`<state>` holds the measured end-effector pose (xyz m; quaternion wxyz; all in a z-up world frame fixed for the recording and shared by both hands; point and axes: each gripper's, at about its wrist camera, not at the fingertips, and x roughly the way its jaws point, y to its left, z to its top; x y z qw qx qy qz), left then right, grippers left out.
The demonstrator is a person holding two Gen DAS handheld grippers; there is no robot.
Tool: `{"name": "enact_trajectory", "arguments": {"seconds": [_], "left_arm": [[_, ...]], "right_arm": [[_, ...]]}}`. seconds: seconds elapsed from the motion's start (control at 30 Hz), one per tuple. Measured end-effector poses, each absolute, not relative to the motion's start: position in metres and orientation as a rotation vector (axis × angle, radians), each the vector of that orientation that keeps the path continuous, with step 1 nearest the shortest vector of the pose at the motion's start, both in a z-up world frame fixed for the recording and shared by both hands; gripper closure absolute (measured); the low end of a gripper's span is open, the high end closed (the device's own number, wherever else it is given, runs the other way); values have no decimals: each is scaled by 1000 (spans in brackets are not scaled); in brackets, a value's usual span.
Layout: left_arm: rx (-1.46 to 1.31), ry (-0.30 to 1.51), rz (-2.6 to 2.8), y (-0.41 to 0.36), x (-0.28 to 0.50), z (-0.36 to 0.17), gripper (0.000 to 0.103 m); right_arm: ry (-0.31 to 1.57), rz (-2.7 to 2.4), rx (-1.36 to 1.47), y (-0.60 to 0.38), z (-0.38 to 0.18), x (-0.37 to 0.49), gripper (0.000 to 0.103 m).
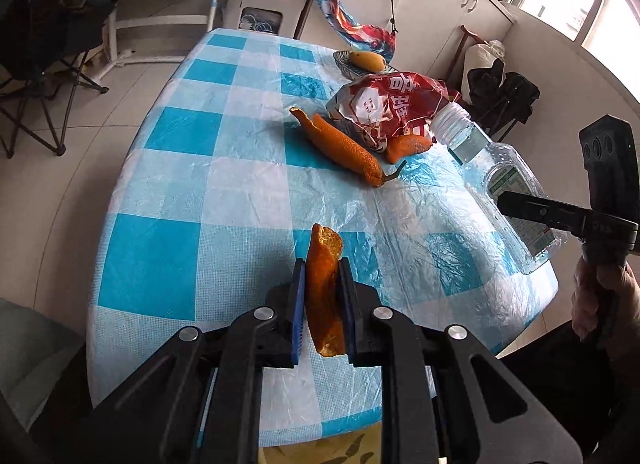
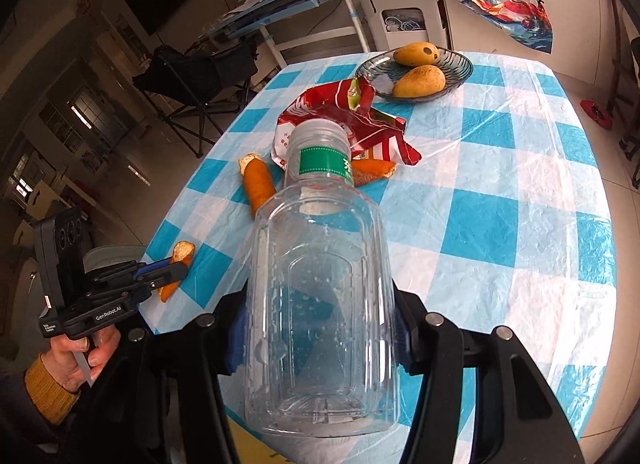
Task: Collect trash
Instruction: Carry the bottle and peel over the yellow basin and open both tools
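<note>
On the left we have our left gripper (image 1: 323, 284) pinching a strip of orange peel (image 1: 326, 292) between its blue pads (image 1: 298, 304), held above the near left part of the checked tablecloth (image 1: 160, 256). Farther in, two more peel pieces lie on the cloth: a long one (image 2: 259, 185) and a shorter one (image 2: 372, 171), the latter partly under a crumpled red snack wrapper (image 2: 352, 119). To the right, our right gripper (image 2: 320, 328) clamps the body of an empty clear plastic bottle (image 2: 320, 304) (uncapped, with a green label band), its neck pointing away from us. At the far right, a glass dish (image 2: 460, 71) holds two mangoes (image 2: 418, 81).
</note>
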<state>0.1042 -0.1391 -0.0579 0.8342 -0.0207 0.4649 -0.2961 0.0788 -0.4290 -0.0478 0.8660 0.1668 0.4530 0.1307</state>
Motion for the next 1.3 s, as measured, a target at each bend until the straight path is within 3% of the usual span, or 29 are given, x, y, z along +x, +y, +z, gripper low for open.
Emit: {"name": "enact_trajectory", "arguments": {"seconds": [1.3], "left_arm": [[73,830,-566,-118,27,-19,87]], "right_arm": [[873,389,511,-380,-53,18,48]]}}
